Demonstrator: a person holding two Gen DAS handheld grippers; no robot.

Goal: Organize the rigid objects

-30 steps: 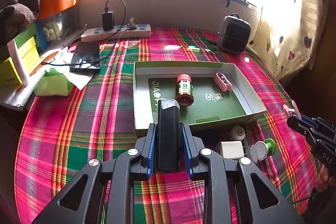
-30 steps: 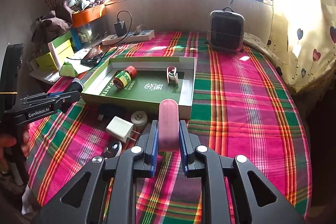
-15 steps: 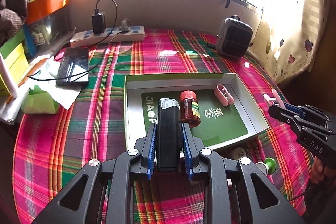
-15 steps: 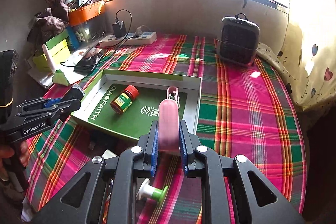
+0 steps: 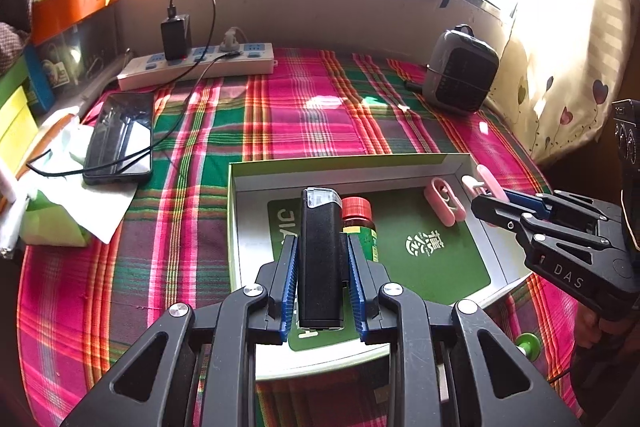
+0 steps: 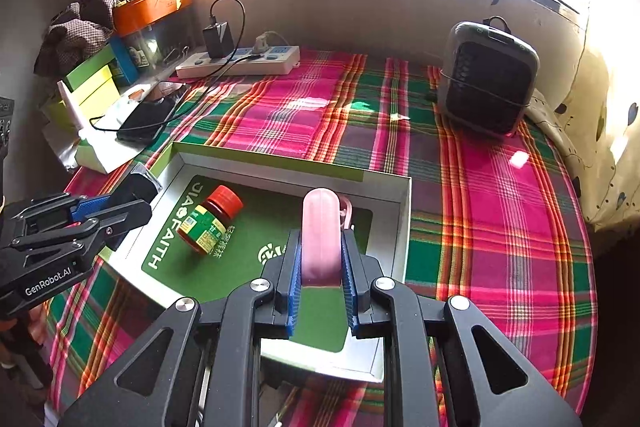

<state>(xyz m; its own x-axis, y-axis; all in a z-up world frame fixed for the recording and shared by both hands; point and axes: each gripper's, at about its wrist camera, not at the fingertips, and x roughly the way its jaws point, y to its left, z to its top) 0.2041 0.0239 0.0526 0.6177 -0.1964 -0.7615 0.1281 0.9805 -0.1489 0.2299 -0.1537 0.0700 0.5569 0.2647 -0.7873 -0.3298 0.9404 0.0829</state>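
Note:
My left gripper [image 5: 322, 259] is shut on a black rectangular device [image 5: 320, 251] with a clear tip, held above the left half of a shallow green-lined box [image 5: 344, 163]. My right gripper [image 6: 321, 263] is shut on a pink oblong object [image 6: 321, 235] over the same box [image 6: 280, 167], near its right side. Inside the box lie a small bottle with a red cap [image 6: 212, 219] on its side and a pink clip [image 5: 442, 201]. Each gripper shows in the other's view: the right gripper [image 5: 486, 201] at the right, the left gripper [image 6: 132, 201] at the left.
The plaid tablecloth [image 6: 500, 211] covers the table. A grey heater [image 6: 488, 75] stands back right, a power strip [image 5: 196, 65] with a charger at the back, a phone [image 5: 120, 137] on tissues at left. A green-and-white knob [image 5: 526, 343] lies outside the box's near edge.
Both grippers moved forward over the box with their objects still held. The loose items in front of the box have dropped below the near edge of both views.

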